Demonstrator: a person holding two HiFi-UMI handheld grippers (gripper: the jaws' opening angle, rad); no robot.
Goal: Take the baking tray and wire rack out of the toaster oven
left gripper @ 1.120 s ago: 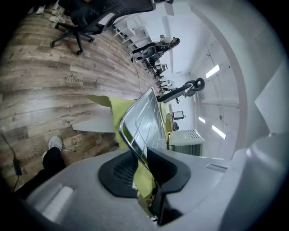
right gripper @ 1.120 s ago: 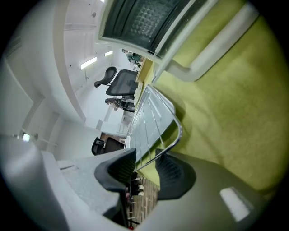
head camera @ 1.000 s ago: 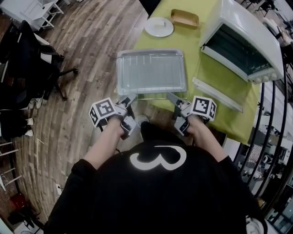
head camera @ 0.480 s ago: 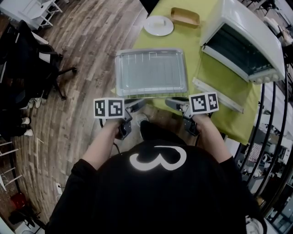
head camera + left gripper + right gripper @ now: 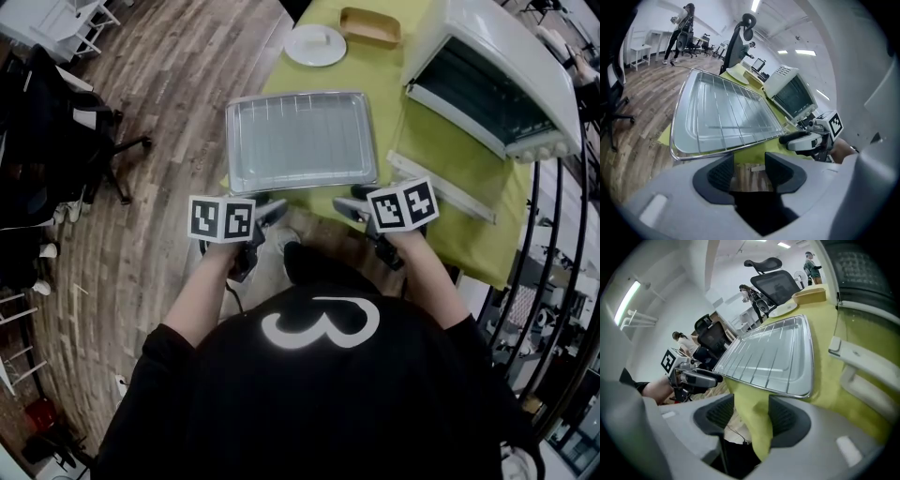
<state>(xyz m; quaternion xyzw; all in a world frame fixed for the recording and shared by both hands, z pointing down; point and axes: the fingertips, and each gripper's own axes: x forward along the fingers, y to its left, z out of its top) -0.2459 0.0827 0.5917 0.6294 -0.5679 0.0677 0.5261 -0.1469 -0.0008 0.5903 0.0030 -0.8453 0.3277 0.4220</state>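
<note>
Both grippers had let go of the near edge and rolled upright since a second earlier. Their jaws had just been opening, so the left gripper [image 5: 271,209] and right gripper [image 5: 345,205] stood released, empty, just short of that edge. The baking tray [image 5: 232,150], with the wire rack [image 5: 300,141] lying in it, sat on the green-clothed desk [image 5: 441,178] beside the open toaster oven [image 5: 497,84].

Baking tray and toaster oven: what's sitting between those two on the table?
Nothing; in the head view only bare green tablecloth separates the baking tray from the toaster oven.
</note>
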